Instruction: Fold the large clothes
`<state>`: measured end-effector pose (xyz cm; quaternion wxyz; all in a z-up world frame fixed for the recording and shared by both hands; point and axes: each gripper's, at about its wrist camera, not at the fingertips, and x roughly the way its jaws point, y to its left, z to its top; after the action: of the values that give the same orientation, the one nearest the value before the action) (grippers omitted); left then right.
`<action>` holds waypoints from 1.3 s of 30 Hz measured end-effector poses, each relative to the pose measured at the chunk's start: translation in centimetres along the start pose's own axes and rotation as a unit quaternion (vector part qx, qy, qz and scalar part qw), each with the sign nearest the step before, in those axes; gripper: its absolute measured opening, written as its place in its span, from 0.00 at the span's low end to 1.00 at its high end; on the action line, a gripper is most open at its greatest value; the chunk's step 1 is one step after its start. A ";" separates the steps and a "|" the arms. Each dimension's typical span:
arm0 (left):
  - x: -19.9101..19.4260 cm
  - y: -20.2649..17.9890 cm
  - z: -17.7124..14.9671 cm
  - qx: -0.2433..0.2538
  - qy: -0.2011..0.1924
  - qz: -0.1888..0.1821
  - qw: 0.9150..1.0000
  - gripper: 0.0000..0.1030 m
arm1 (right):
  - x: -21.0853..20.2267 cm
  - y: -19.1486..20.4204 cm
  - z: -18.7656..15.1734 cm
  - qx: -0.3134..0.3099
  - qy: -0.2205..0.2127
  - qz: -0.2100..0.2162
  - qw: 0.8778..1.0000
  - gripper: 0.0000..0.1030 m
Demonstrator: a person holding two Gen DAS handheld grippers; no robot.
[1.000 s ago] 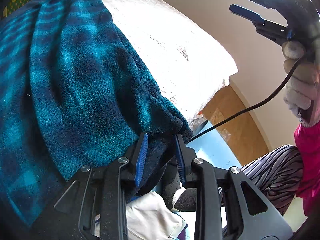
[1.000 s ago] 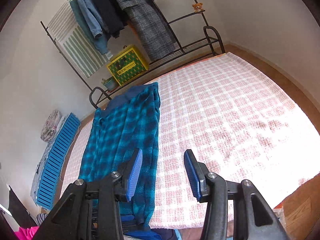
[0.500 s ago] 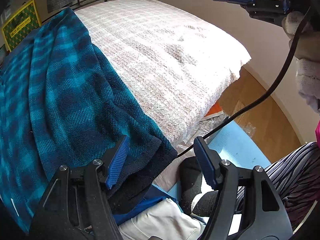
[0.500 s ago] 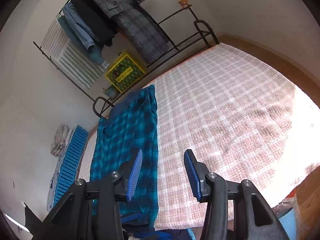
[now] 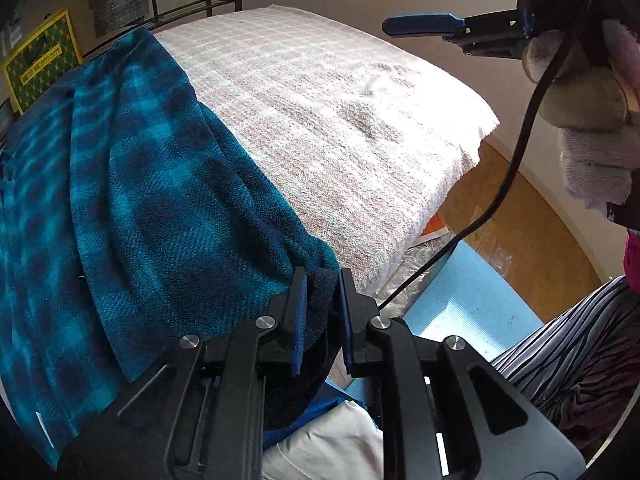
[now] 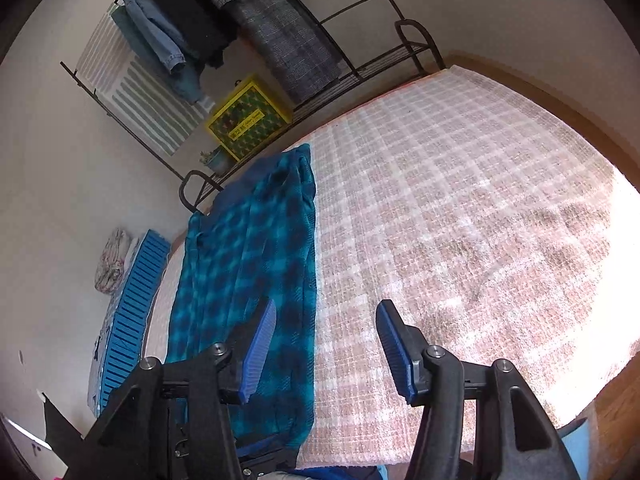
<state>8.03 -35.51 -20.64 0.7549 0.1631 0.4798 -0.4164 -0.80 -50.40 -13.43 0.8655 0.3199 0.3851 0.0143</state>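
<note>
A teal and dark blue plaid fleece garment lies lengthwise on the left part of a bed covered with a pink and white checked blanket. My left gripper is shut on the garment's dark hem at the near corner, at the bed's near edge. My right gripper is open and empty, held high above the bed; the garment lies below its left finger. The right gripper also shows in the left wrist view, top right, held by a gloved hand.
A black metal clothes rack with hanging clothes and a yellow crate stands beyond the bed's far end. A blue slatted panel lies on the floor at the left. A light blue mat and wooden floor are at the bed's near right.
My left gripper was shut on the hem, opened half a second ago, and is shut on the garment's dark hem again. The right gripper stayed open above the bed, shifting slightly.
</note>
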 end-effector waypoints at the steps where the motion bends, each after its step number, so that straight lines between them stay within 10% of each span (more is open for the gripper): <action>1: -0.7 0.3 0.0 -0.012 -0.008 -0.009 1.000 0.12 | 0.8 0.0 0.2 0.004 0.007 0.003 1.000 0.58; 13: -6.5 3.8 -1.7 -0.129 -0.097 -0.064 0.985 0.11 | 15.5 2.0 4.7 0.020 0.090 0.022 0.996 0.66; 20: -6.6 4.3 -3.1 -0.153 -0.106 -0.071 0.980 0.11 | 21.2 3.9 5.1 0.025 0.128 -0.004 0.991 0.13; 30: -8.8 6.6 -6.7 -0.207 -0.133 -0.097 0.964 0.10 | 19.4 11.5 5.9 -0.086 0.098 -0.092 0.987 0.08; 39: -10.1 9.5 -10.3 -0.261 -0.142 -0.110 0.948 0.07 | 23.5 22.9 2.9 -0.241 0.106 -0.158 0.952 0.07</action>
<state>7.48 -18.37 -18.43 0.7809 -0.1546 0.4742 -0.3761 22.78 -27.36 -14.51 0.8623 0.0339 0.5053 0.0035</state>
